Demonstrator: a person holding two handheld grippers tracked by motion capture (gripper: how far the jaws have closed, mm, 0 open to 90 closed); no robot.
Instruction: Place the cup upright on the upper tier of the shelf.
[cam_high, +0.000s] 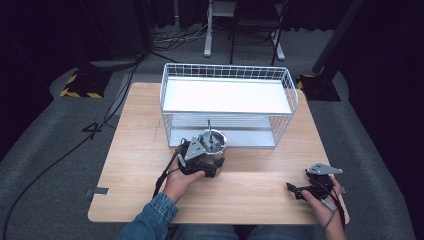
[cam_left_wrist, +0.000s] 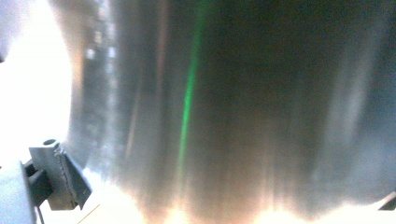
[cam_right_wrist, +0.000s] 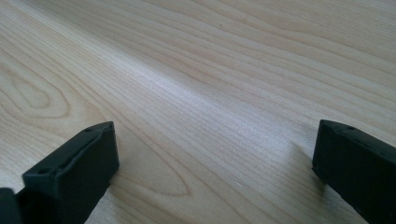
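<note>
While resting at the table's (cam_high: 150, 195) near right corner, right gripper (cam_high: 307, 190) spread wide over bare wood. Farther in, mid-table, left gripper (cam_high: 202, 162) pressed against steel pot (cam_high: 212, 145) before the wire rack (cam_high: 227, 102); jaw state impossible to tell. Could tip if shoved hard.

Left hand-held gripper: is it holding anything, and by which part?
The left hand-held gripper is pressed against the side wall of the metal cup; whether it actually grips it cannot be told.
</note>
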